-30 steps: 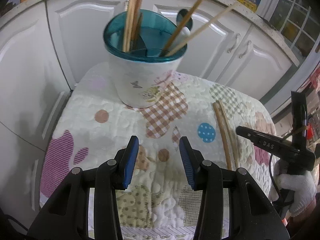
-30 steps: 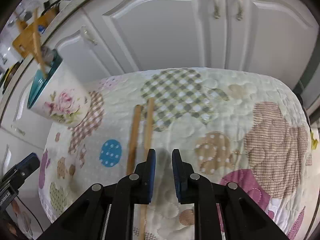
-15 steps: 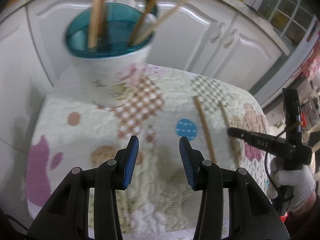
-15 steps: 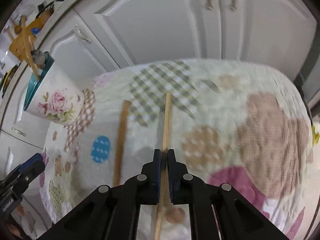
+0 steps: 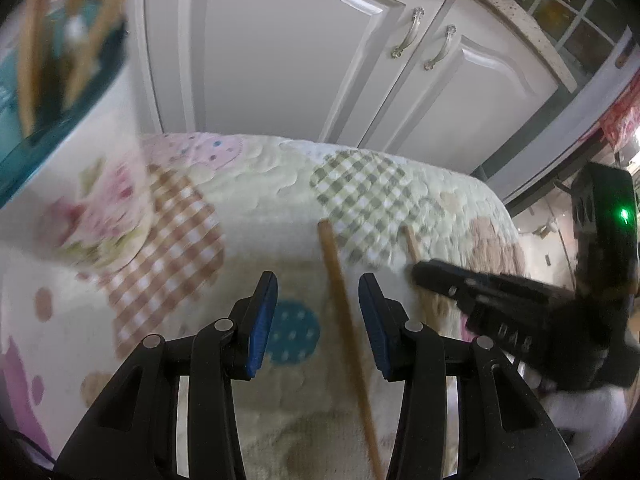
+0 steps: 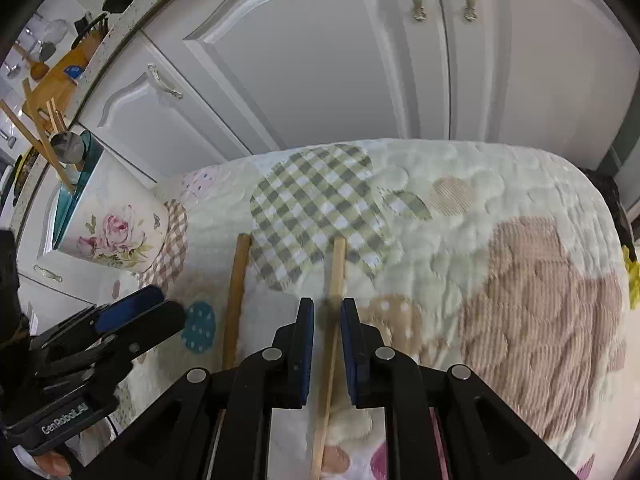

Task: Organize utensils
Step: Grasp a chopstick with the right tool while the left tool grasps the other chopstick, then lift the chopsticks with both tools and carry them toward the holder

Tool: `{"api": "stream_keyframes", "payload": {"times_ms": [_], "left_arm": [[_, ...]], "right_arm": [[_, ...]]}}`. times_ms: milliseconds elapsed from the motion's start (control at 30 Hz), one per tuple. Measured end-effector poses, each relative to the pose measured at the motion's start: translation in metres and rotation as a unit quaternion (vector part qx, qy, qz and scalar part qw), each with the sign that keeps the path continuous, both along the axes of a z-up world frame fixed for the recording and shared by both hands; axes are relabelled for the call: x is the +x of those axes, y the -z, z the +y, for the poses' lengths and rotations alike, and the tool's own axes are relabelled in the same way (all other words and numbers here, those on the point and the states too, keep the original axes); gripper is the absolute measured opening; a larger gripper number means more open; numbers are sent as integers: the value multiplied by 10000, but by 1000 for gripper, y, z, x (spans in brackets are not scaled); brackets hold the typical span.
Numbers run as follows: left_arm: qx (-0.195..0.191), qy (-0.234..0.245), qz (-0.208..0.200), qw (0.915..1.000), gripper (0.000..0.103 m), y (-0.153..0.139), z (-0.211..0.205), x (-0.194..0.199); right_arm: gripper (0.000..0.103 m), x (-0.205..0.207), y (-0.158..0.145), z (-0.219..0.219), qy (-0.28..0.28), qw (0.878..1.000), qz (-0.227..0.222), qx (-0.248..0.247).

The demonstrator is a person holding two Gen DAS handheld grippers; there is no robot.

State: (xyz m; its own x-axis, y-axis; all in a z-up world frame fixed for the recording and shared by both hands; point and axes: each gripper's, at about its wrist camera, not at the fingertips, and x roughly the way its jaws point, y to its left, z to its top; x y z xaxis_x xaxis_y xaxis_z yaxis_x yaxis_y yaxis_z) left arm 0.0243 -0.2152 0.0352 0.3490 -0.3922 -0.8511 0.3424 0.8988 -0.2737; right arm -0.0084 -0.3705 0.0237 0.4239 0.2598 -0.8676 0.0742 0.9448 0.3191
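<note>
We hold two black grippers with blue finger pads over a quilted patchwork cover (image 6: 500, 208) that lies in front of white cabinet doors (image 6: 320, 60). Our right gripper (image 6: 327, 344) has its fingers slightly apart, with a thin wooden chopstick (image 6: 335, 280) running straight up the gap between the pads; whether the pads touch it we cannot tell, and the stick is blurred there. Its far end rests on a green checked patch of the cover. Just to the left of it, a second, thicker chopstick (image 6: 236, 292) lies flat on the cover, roughly parallel to the first. Our left gripper (image 5: 318, 316) has its fingers wide apart and holds nothing; in its own camera that thicker chopstick (image 5: 344, 312) lies between its two pads, nearer the right-hand one, apart from both. At the left edge of the cover stands a white utensil cup (image 6: 116, 224) with a pink rose print and a teal rim, holding several chopsticks and a metal spoon. In the left camera the cup (image 5: 60, 140) is blurred.
</note>
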Motion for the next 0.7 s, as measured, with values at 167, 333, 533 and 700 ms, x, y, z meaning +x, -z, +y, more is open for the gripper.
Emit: {"api": "stream_keyframes", "payload": {"times_ms": [167,333,533,700], "left_arm": [[112,89,209,9997,41,19,-17,20],[333,135,0,9994,27,28,-25,24],[152,246,-34,9996,8,22,-11,15],[-280,221,-224,9991,7,-11,22,-6]], "right_arm": [[12,14,7,3,-117,9999,111,-14],[12,15,9,-3,-172,9997,115,120],[12,24,7,1,-301,9994,50,-147],[6,18,-3,3,-351,9991,-39,-245]]}}
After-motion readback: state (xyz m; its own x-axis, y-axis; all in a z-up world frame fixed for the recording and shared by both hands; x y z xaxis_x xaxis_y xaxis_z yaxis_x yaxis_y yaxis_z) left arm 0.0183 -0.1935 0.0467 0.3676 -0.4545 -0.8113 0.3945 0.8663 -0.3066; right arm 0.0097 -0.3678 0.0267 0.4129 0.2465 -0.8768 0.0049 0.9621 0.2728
